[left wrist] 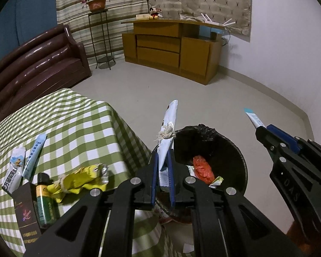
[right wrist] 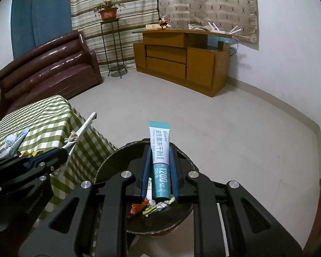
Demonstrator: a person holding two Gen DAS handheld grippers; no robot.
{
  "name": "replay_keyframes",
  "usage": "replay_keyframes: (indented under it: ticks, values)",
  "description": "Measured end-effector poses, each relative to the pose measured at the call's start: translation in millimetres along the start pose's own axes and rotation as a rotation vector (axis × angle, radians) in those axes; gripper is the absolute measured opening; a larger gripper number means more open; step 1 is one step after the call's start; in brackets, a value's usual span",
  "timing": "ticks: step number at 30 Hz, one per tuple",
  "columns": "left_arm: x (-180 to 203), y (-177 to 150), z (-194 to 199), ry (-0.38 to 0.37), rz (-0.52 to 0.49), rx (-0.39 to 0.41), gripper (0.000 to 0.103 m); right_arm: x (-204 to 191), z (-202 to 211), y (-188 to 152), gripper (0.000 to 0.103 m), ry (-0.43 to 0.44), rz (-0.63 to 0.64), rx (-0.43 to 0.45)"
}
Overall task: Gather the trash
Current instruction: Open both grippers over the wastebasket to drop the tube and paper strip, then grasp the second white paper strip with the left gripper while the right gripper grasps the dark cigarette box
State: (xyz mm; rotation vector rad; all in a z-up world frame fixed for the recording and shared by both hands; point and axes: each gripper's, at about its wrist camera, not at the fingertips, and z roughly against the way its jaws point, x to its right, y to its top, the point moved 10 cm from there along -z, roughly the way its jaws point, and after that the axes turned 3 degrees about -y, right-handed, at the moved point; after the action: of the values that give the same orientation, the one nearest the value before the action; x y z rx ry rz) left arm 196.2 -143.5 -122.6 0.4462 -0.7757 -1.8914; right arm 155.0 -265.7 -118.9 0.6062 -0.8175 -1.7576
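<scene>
My left gripper [left wrist: 163, 156] is shut on a white wrapper [left wrist: 169, 124] with a bit of frayed string around it, held up at the left rim of the black-lined trash bin [left wrist: 235, 147]. My right gripper [right wrist: 159, 152] is shut on a teal and white sachet [right wrist: 160, 156] that stands upright over the trash bin [right wrist: 109, 167]. Red and pale scraps [left wrist: 203, 169] lie inside the bin. In the left wrist view my right gripper [left wrist: 259, 128] hangs past the bin's right rim. In the right wrist view my left gripper [right wrist: 63, 148] sits by the table's corner.
A table with a green checked cloth [left wrist: 75, 124] stands left of the bin. On it lie a yellow wrapper [left wrist: 79, 182], two pale sachets [left wrist: 25, 162], a green bottle [left wrist: 45, 203] and a dark box [left wrist: 26, 212]. A brown sofa [left wrist: 32, 64] and wooden cabinet [left wrist: 171, 49] stand beyond.
</scene>
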Motion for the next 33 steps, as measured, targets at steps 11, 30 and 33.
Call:
replay_keyframes:
  ticks: [11, 30, 33]
  values:
    - [2, 9, -9, 0.01, 0.0, -0.026, 0.033, 11, -23, 1, 0.031, -0.008, -0.034, -0.015]
    - [-13, 5, 23, 0.014, 0.038, 0.011, 0.053, 2, 2, -9, 0.066, -0.011, -0.018, -0.005]
    - [-24, -3, 36, 0.023, 0.049, 0.017, 0.055, -5, 10, -14, 0.071, 0.0, -0.015, -0.01]
